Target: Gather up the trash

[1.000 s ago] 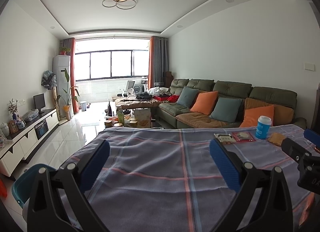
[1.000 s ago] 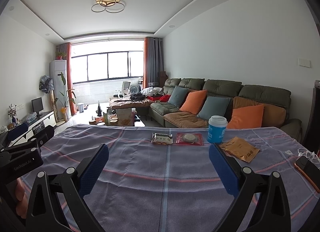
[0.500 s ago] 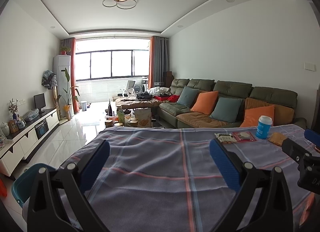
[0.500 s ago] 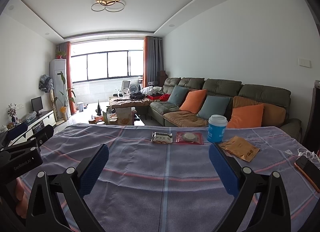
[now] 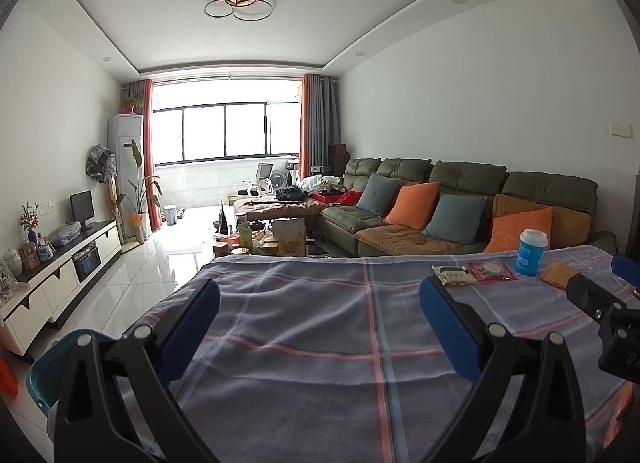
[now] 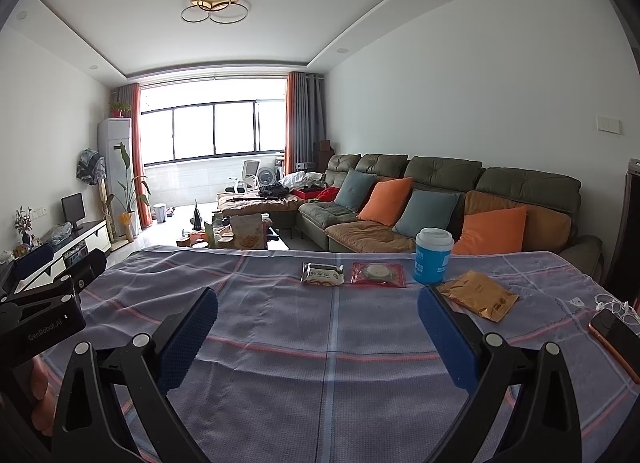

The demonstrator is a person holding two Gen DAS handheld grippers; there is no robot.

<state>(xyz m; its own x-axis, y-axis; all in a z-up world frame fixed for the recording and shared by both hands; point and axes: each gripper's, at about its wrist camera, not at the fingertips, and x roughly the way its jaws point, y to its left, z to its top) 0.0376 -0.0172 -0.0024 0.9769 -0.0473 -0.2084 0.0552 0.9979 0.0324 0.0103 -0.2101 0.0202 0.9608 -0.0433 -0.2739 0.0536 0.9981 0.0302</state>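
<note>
Left wrist view: the left gripper (image 5: 318, 327) gapes empty over the checked cloth (image 5: 304, 347), well short of the blue cup (image 5: 530, 251).

Right wrist view: the right gripper (image 6: 318, 331) is spread too, holding nothing — three wrappers lie flat beside the cup (image 6: 433, 255): dark (image 6: 322, 274), red (image 6: 378, 274), gold (image 6: 478, 294). Flat foil could slip the pads, or the cup tip over.

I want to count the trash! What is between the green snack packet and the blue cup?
In the right wrist view, a red wrapper lies between the green snack packet and the blue cup.
</note>
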